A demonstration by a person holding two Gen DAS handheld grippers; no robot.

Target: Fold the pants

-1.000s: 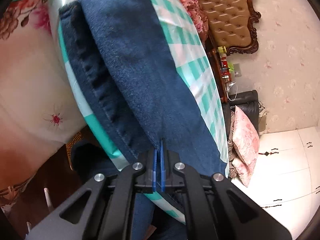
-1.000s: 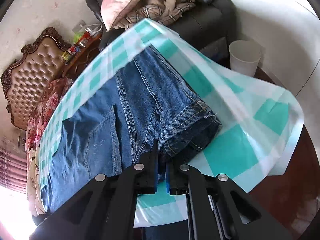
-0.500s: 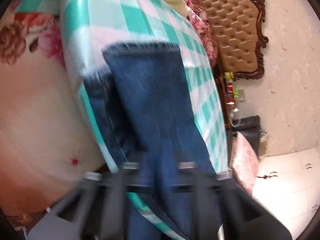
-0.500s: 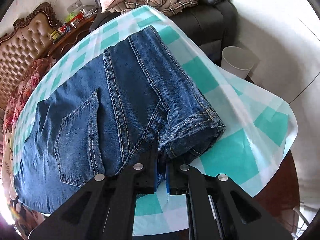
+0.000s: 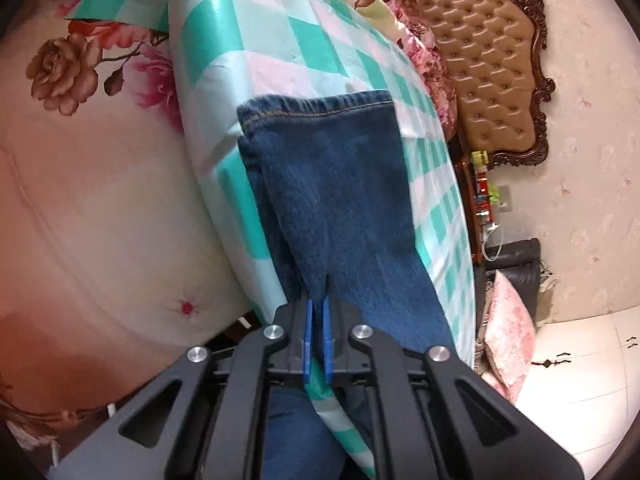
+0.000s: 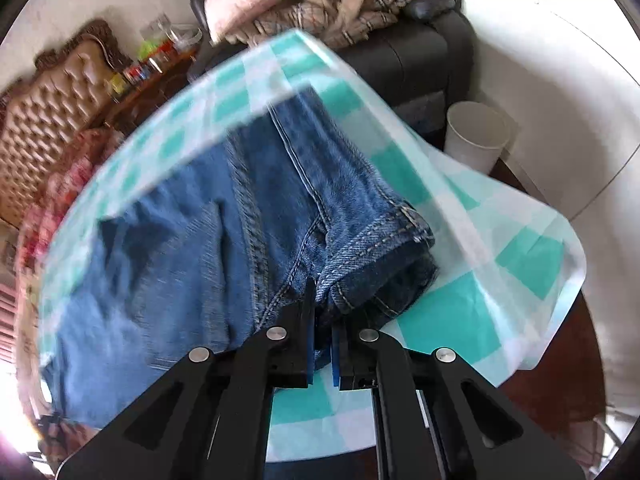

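Note:
Dark blue jeans [image 5: 340,200] lie folded lengthwise on a table with a teal-and-white checked cloth [image 5: 280,44]. In the left wrist view the leg hems point away and my left gripper [image 5: 318,308] is shut on the near edge of the legs. In the right wrist view the waistband end [image 6: 372,240] and back pocket show. My right gripper [image 6: 322,312] is shut on the near waistband edge of the jeans [image 6: 180,248].
A floral bedcover [image 5: 100,220] lies left of the table. A tufted brown headboard [image 5: 492,60], a cluttered side table [image 6: 152,68], a dark sofa with pillows [image 6: 360,20] and a white bin [image 6: 476,136] stand beyond the table.
Both grippers kept their hold on the jeans. The left one drew the legs toward me, so the hems now lie farther in on the cloth. The right view swung and blurred.

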